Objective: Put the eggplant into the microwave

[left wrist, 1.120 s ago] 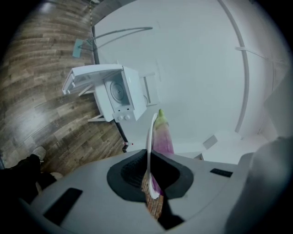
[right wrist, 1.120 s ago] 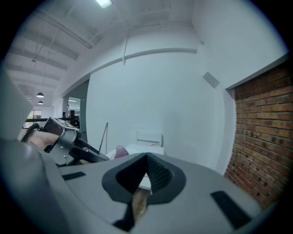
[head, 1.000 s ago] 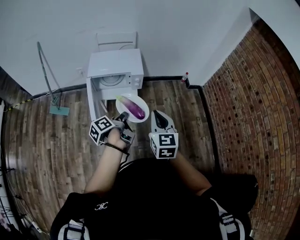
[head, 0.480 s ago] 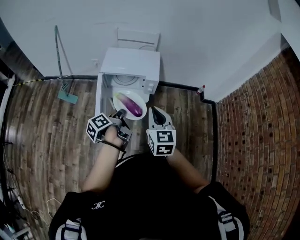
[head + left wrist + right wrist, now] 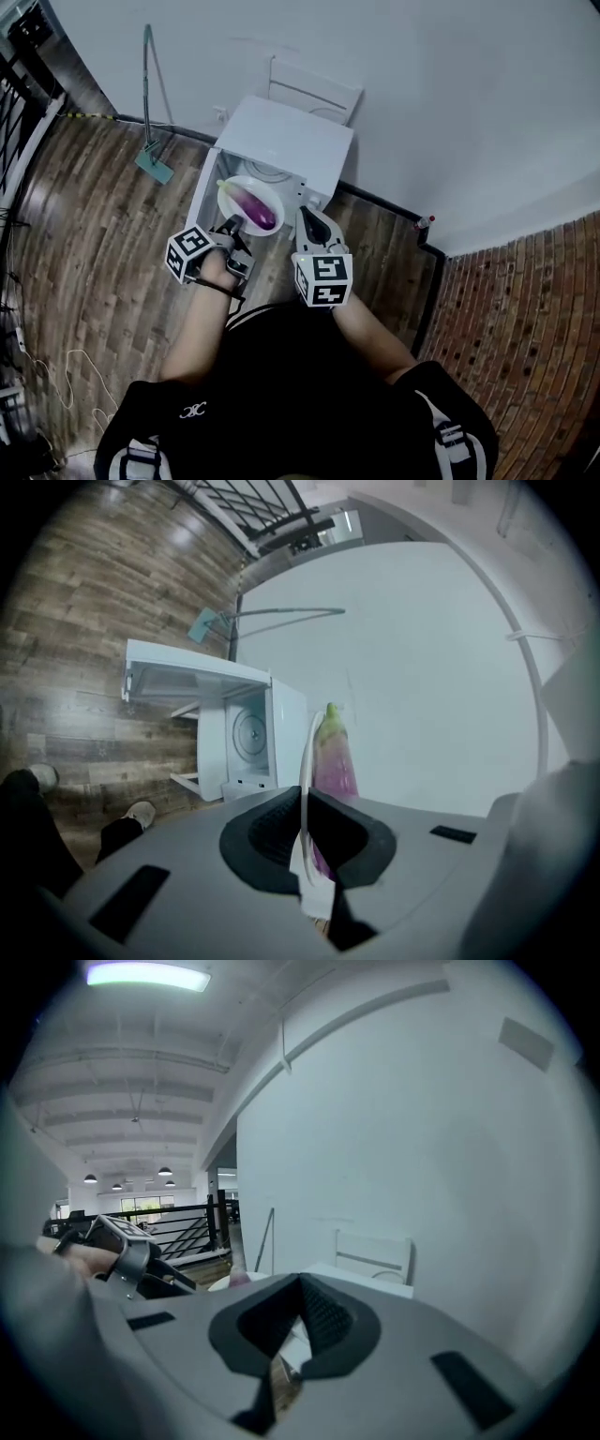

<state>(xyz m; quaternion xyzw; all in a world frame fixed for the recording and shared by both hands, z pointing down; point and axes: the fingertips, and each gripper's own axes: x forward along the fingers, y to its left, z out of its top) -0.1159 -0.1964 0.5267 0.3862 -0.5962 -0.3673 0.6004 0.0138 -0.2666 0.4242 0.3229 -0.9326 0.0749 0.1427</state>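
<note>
Just before the open front of the boxy white microwave (image 5: 286, 141), a round white plate (image 5: 270, 190) hangs above the brown plank floor (image 5: 94, 216), with the eggplant (image 5: 253, 208) lying across it. The eggplant is long and slim with a glossy skin, deep purple along most of its body. It pales to pinkish white near a small yellow-green cap, which points away from the person. It is outside the cavity. The left tool (image 5: 234, 228) is clenched on the plate's near rim, and the left gripper view shows the thin rim edge-on between its black pads. The right tool (image 5: 307, 217) is just beside the plate, its jaws pressed together on nothing.
</note>
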